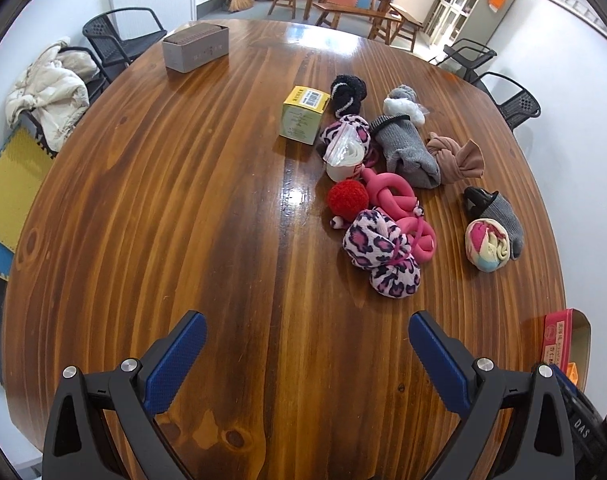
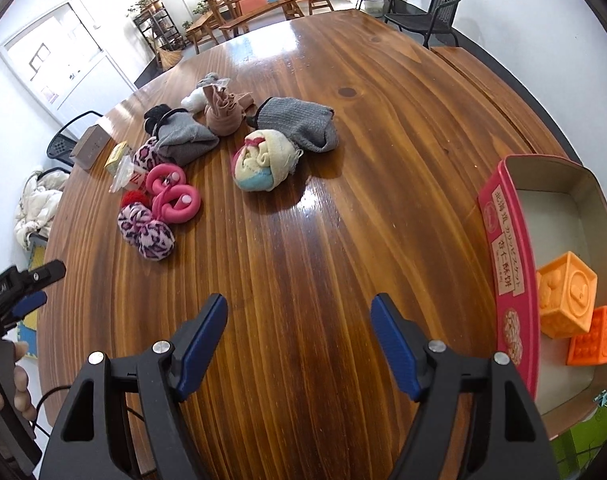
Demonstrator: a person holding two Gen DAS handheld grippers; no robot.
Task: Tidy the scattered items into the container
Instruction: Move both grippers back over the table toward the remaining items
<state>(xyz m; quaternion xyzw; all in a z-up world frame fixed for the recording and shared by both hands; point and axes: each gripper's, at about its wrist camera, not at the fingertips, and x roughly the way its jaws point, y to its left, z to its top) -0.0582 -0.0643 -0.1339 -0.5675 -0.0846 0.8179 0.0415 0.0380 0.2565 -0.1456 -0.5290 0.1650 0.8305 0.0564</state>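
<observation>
Wooden bench (image 2: 303, 240) carries a loose cluster of items: two pink leopard-print bundles (image 1: 379, 256), two grey socks (image 2: 303, 124), one pastel sock ball (image 2: 259, 164), one brown knotted cloth (image 1: 455, 156), one red pom-pom (image 1: 347, 196). One pink tin container (image 2: 511, 264) at the right edge holds two orange blocks (image 2: 567, 296). Left gripper (image 1: 307, 360) and right gripper (image 2: 299, 340) hover, jaws wide apart, holding nothing.
</observation>
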